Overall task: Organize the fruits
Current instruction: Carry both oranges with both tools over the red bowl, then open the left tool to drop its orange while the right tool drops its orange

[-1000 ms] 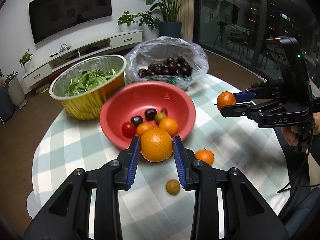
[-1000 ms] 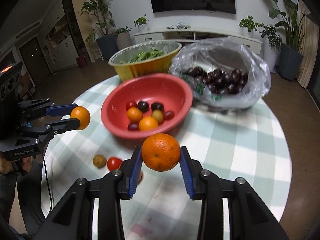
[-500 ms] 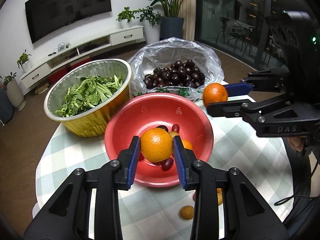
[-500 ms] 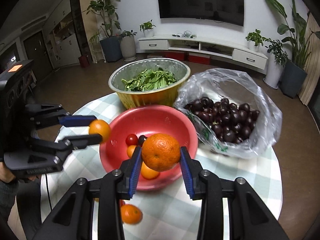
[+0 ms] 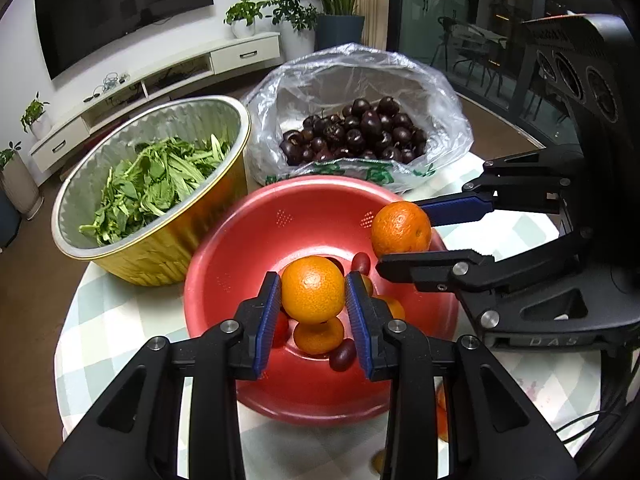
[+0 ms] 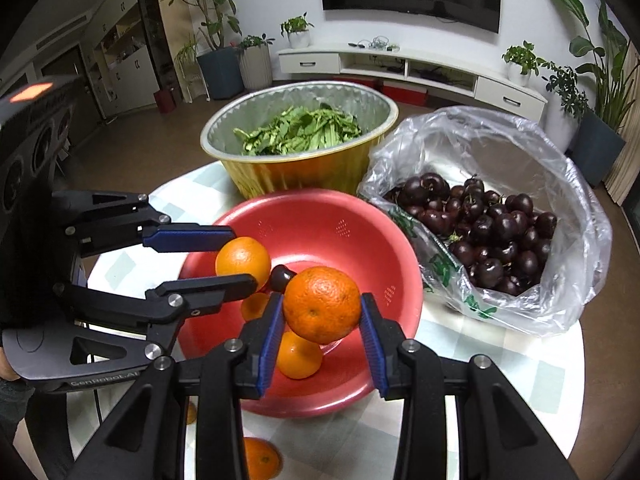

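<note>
I am looking at the round checked table (image 6: 552,376), with the red colander bowl (image 6: 320,216) sitting beside the cherry bag (image 6: 520,184) and foil greens bowl (image 6: 304,104). My right gripper (image 6: 322,312) is clamping the larger orange (image 6: 322,304) above the bowl; my left gripper (image 5: 313,294) is clamping the smaller orange (image 5: 313,288) there too.

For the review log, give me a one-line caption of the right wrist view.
Right gripper and left gripper each hold an orange above the red bowl.
</note>
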`<action>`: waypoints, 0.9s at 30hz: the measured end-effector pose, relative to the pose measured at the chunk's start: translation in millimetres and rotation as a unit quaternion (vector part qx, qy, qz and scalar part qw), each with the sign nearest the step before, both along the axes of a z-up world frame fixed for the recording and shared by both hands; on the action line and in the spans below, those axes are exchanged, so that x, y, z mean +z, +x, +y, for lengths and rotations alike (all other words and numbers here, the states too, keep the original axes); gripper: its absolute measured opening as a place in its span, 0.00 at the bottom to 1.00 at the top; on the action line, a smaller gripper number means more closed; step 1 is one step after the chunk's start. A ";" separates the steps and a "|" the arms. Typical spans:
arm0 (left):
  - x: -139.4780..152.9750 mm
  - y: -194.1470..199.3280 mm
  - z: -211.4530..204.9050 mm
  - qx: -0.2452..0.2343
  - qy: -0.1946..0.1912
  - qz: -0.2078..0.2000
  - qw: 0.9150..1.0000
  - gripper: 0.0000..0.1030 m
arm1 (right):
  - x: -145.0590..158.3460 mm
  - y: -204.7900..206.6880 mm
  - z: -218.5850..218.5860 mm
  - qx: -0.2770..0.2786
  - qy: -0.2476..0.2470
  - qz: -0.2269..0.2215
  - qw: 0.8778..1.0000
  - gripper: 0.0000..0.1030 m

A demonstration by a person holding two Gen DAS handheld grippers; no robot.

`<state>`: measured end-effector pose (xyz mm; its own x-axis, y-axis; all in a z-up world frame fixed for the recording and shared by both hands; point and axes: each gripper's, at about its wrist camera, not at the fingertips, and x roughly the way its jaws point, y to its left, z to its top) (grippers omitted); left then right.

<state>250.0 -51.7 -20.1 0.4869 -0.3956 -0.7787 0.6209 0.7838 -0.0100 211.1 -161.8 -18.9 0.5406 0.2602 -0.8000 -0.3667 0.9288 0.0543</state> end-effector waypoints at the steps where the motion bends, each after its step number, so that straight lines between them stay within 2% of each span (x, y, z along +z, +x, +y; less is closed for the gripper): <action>1: -2.1 3.4 -0.5 0.002 0.001 0.002 1.000 0.30 | -3.3 2.5 0.8 0.000 -0.002 0.004 1.000 0.39; 11: -26.5 22.5 -0.2 0.011 0.007 0.022 1.000 0.30 | -27.5 20.9 4.7 -0.009 -0.019 0.028 0.999 0.39; 22: -37.8 28.8 -1.3 0.011 0.018 0.028 0.999 0.31 | -45.1 29.8 9.4 -0.005 -0.041 0.044 0.998 0.39; 27: -39.6 30.1 -1.9 0.010 0.022 0.027 0.999 0.32 | -47.6 30.6 13.5 0.000 -0.058 0.038 0.998 0.39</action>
<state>280.0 -53.6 -59.7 0.4510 -0.3515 -0.8204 0.6049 0.7962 -0.0086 241.7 -148.4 -66.5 0.4776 0.1639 -0.8632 -0.3659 0.9303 -0.0257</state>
